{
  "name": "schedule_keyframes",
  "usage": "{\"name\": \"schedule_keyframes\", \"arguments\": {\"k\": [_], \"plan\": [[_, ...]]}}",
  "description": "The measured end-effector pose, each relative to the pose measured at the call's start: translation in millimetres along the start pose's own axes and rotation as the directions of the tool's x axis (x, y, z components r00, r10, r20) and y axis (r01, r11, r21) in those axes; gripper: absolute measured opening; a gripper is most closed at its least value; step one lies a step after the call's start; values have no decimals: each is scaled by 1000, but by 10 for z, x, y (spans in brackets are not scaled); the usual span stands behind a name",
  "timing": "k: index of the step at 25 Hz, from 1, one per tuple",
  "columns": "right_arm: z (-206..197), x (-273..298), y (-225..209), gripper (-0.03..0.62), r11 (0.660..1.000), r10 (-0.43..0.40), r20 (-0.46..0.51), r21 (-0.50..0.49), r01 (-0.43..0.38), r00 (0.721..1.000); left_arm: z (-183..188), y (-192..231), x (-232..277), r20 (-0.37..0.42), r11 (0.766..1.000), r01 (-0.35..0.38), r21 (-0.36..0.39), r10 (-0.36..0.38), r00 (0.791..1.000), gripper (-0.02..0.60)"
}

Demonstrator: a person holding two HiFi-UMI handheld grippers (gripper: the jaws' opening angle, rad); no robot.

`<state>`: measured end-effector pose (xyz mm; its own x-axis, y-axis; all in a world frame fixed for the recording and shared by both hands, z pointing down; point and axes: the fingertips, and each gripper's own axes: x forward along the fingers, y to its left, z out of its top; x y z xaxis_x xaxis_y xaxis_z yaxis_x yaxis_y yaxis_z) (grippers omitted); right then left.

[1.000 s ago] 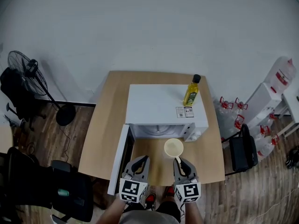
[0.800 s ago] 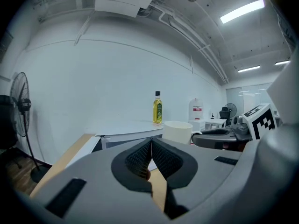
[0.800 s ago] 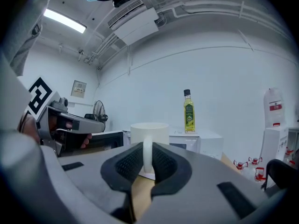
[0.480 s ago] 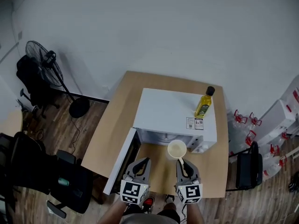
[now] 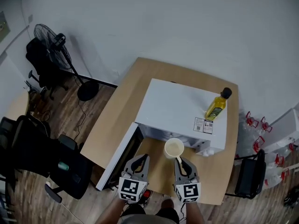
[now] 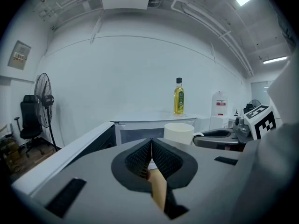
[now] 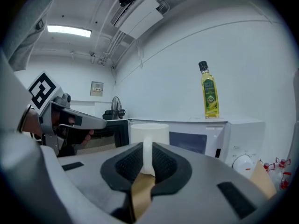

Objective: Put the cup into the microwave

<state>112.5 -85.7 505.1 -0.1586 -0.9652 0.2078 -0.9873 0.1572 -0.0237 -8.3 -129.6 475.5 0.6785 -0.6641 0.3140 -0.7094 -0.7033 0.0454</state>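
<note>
The light wooden counter (image 5: pixel 122 107) stands on a wooden floor (image 5: pixel 70 120), with its back edge near the white wall (image 5: pixel 163 22). Directly on it sits a white microwave (image 5: pixel 180 108), toward the right side, its door (image 5: pixel 117 158) open toward the front left.

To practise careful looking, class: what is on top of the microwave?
An oil bottle with a dark cap stands near the right edge of the microwave, with a printed label stuck in front of it. Whatever lies beneath the bottle is covered.

white cup (image 5: pixel 174 148), white microwave (image 5: pixel 180 108), yellow bottle (image 5: pixel 215 108).
</note>
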Motion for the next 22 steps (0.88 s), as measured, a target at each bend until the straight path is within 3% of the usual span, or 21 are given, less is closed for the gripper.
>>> {"name": "schedule_keyframes", "arguments": {"k": [22], "plan": [[-427,815,-320,46,995,100,-51,23,-99,994,-389,304,477,-85,990,-132,-55,127,988,25]]}}
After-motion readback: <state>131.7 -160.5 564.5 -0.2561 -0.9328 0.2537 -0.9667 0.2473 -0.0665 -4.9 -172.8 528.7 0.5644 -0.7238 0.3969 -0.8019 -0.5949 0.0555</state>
